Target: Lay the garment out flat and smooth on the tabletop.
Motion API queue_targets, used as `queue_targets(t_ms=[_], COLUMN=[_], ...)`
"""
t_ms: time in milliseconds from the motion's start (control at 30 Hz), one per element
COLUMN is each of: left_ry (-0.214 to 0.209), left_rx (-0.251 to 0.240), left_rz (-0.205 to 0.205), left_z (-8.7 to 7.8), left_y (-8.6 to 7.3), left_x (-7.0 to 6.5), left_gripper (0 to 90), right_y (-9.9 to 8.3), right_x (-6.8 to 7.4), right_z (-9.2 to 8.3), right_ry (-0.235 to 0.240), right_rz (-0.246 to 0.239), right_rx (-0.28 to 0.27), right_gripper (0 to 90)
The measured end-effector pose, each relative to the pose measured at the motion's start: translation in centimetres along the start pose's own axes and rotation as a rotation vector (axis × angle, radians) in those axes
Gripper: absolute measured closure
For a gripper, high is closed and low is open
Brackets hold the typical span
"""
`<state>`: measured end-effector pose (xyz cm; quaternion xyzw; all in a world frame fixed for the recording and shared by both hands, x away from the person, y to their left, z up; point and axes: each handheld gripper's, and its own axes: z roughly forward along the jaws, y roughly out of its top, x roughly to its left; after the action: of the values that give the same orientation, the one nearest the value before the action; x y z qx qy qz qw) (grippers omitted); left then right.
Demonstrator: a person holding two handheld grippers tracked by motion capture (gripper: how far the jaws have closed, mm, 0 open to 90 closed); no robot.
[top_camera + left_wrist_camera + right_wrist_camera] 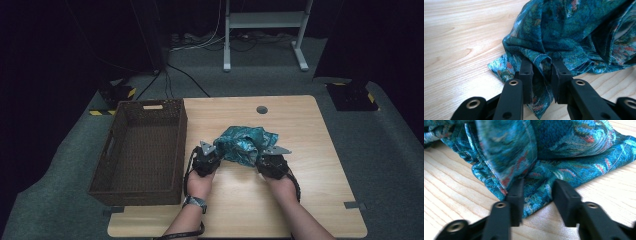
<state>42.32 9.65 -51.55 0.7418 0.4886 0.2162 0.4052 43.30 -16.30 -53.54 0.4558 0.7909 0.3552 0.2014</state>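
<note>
The room is dark beyond the pale wooden table [300, 200], with grey carpet around it and a white desk frame [265, 30] against the far wall. A brown woven basket [142, 150] sits on the left part of the table, open and with nothing inside, which I take as the place the cloth is meant to go.

The teal patterned cloth [242, 142] lies crumpled near the middle of the table, just right of the basket, between my 2 grippers. I have the left gripper [206, 159] at the cloth's left edge. In the left gripper view its jaws are clenched on a bunched fold of the cloth [544, 62], the fabric gathered tight between the 2 pads, so that side is anchored.

The right gripper [270, 161] sits at the cloth's near right edge. In the right gripper view the hem of the cloth [534, 195] lies between its jaws, but I see a gap beside the right pad [564, 195], so I judge it is not yet pinching; the jaws stand part closed around the hem.

I hold both sides low, near the table, because a limp cloth sags and slips from 1 grip alone. Next I would need the right pinch firm before lifting.
</note>
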Motion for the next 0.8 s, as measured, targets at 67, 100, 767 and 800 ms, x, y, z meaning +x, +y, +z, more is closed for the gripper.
queue_targets(t_ms=[67, 100, 767, 800], left_ry=[0.000, 0.000, 0.013, 0.014], left_rx=[-0.004, -0.005, -0.013, -0.014], left_rz=[-0.005, -0.003, -0.019, -0.020], left_z=[-0.1, -0.1, -0.7, -0.8], left_y=[0.1, 0.1, -0.1, -0.1], left_x=[0.0, 0.0, 0.3, 0.3], left_gripper=[73.9, 74.2, 78.7, 78.7], right_y=[0.0, 0.1, -3.9, -4.1], right_x=[-0.1, -0.1, -3.7, -3.9], right_z=[0.0, -0.1, -4.8, -5.1], right_ry=[0.001, 0.003, -0.001, -0.007], right_rz=[-0.006, -0.010, -0.011, -0.016], right_rx=[0.004, 0.006, 0.018, 0.023], right_gripper=[69.2, 73.3, 87.4, 87.4])
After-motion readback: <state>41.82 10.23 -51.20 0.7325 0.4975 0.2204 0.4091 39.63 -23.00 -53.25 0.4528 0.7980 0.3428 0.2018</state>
